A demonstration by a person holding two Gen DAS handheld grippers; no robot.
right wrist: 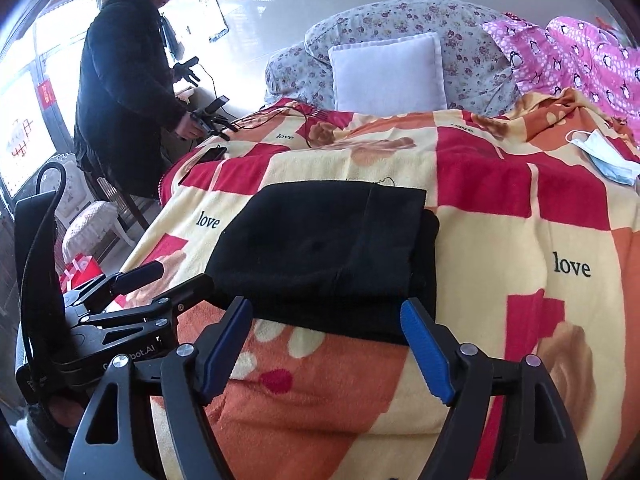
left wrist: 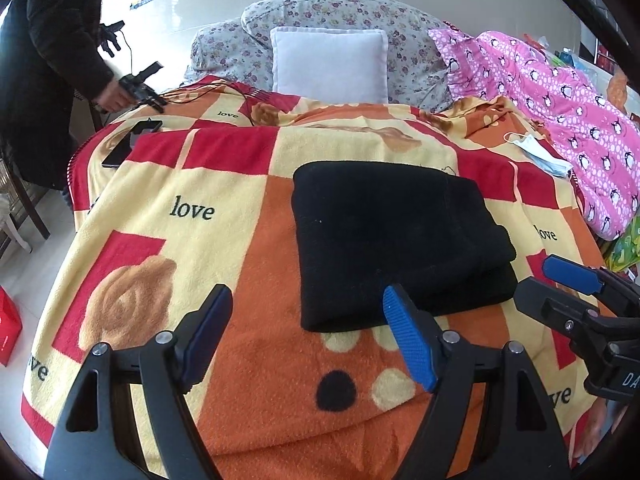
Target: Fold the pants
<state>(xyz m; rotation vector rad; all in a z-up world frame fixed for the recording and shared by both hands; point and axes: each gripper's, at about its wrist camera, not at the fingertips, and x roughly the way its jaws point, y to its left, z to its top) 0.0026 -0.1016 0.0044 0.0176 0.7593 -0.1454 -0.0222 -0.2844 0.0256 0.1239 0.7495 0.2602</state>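
The black pants (left wrist: 396,236) lie folded into a thick rectangle on the patterned blanket (left wrist: 224,208), also seen as black pants (right wrist: 320,256) in the right wrist view. My left gripper (left wrist: 306,320) hovers just short of the pants' near left corner, jaws wide apart with only blanket between them. My right gripper (right wrist: 326,328) is at the pants' near edge, jaws wide and nothing pinched between the blue pads. Each gripper appears in the other's view: right gripper (left wrist: 576,280), left gripper (right wrist: 160,276).
A white pillow (left wrist: 328,64) and floral bedding (left wrist: 340,12) lie at the bed's far end, pink penguin bedding (left wrist: 560,104) at right. A face mask (left wrist: 540,152) and a phone (left wrist: 132,140) rest on the blanket. A person (right wrist: 120,80) in dark clothes stands at far left holding a device.
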